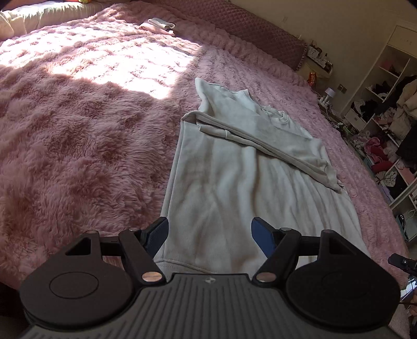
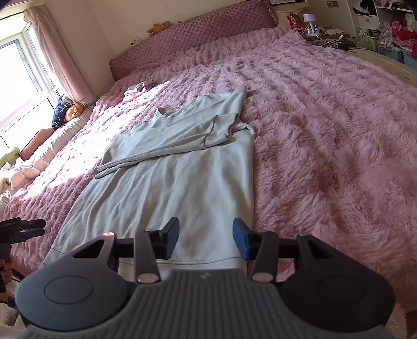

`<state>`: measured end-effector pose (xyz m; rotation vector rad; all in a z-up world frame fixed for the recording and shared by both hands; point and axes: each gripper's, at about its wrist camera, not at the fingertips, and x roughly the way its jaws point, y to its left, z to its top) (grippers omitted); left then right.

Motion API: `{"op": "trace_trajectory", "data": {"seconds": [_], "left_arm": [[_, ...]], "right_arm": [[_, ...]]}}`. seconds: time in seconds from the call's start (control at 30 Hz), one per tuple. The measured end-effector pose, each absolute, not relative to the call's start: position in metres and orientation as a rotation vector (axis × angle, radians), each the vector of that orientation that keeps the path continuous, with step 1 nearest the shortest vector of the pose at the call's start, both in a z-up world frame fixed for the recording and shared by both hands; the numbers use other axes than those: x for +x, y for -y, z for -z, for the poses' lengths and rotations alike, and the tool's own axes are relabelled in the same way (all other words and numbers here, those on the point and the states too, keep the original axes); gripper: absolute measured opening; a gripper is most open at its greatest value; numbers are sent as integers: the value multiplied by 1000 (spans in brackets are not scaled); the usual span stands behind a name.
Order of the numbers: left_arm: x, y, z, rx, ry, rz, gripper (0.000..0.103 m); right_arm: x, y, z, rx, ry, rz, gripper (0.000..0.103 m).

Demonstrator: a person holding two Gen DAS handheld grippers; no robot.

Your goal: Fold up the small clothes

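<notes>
A pale cream long-sleeved top (image 1: 234, 182) lies flat on the pink fluffy blanket (image 1: 78, 146), hem nearest me, with both sleeves folded across the chest. It also shows in the right wrist view (image 2: 182, 177). My left gripper (image 1: 209, 234) is open and empty, hovering over the hem near its left corner. My right gripper (image 2: 206, 240) is open and empty, hovering over the hem near its right corner. The left gripper's tip also shows at the left edge of the right wrist view (image 2: 28, 226).
A small folded pink and grey garment (image 1: 159, 24) lies far up the bed, near the quilted headboard (image 2: 198, 28). Cluttered shelves (image 1: 385, 130) and a bedside table (image 2: 320, 31) stand to the right. Pillows and soft toys (image 2: 67, 112) line the window side.
</notes>
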<state>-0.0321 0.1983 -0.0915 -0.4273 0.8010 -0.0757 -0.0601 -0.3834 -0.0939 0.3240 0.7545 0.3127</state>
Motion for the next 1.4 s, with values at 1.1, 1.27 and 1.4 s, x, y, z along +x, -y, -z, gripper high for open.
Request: {"op": "trace_trajectory", "data": {"seconds": [1.1,1.27,1.4], "left_arm": [[-39,-216,166,-875,-916,213,87],[-32,-204,178,-970,-1005,417,87],[-26,-200,182,-934,-1021,368,84]], "right_arm": [[-28,389,153,468,-1033,-447,44],[-25,388,156,488,-1065,-508,44],[-24,378,159,435,-1099,-523,44]]}}
